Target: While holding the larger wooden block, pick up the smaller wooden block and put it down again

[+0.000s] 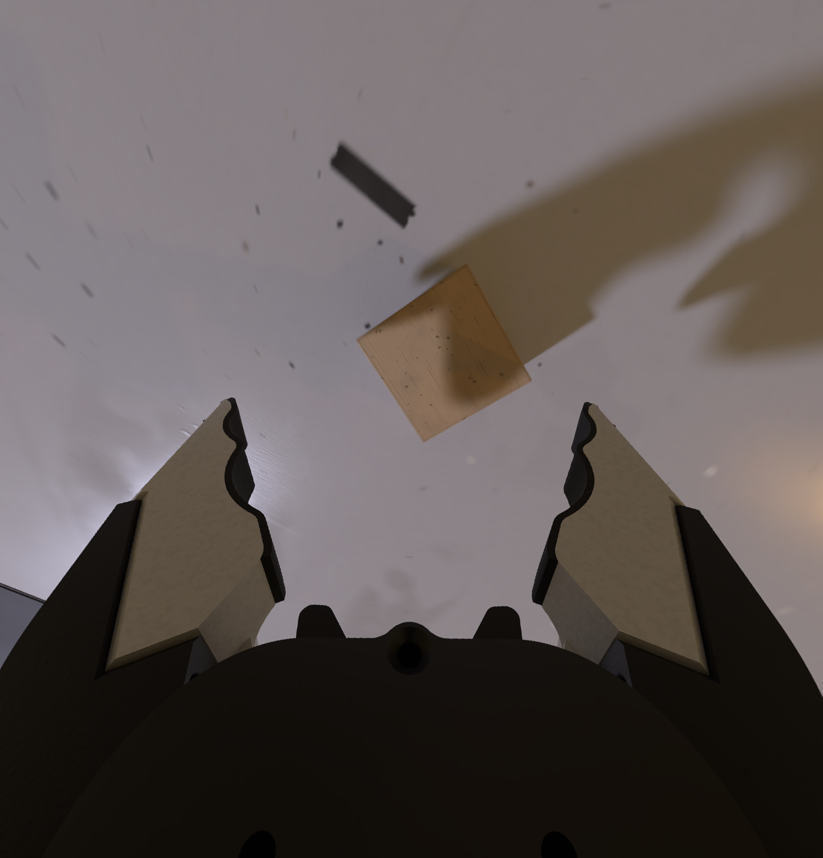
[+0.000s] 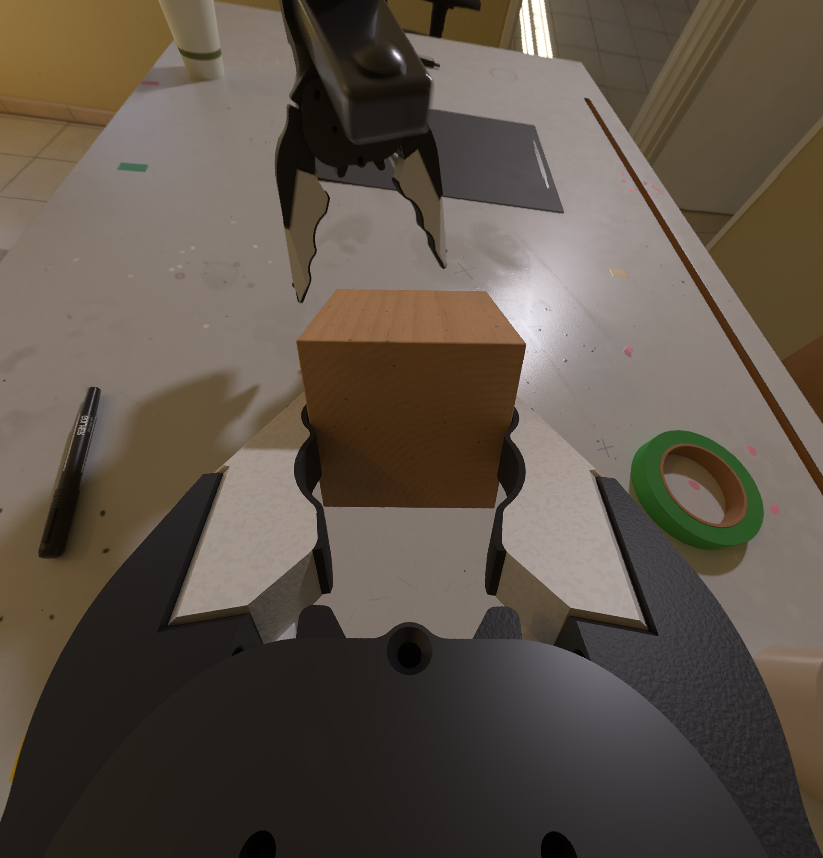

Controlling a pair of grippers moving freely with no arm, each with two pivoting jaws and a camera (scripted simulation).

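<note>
The smaller wooden block point(image 1: 442, 353), light tan, lies on the white table point(image 1: 168, 232) in the left wrist view. My left gripper point(image 1: 408, 404) is open and empty above it, and the block sits just beyond the fingertips, a little right of centre. My right gripper point(image 2: 409, 411) is shut on the larger wooden block point(image 2: 409, 394), a brown cube gripped by its two sides. In the right wrist view the left gripper point(image 2: 371, 281) hangs open just behind the cube, pointing down. The smaller block is hidden there behind the cube.
A black marker point(image 2: 71, 473) lies to the left and a green tape roll point(image 2: 697, 487) to the right. A dark mat point(image 2: 488, 162) and a white cylinder point(image 2: 196, 42) are at the far end. A black tape strip point(image 1: 372, 190) lies beyond the small block.
</note>
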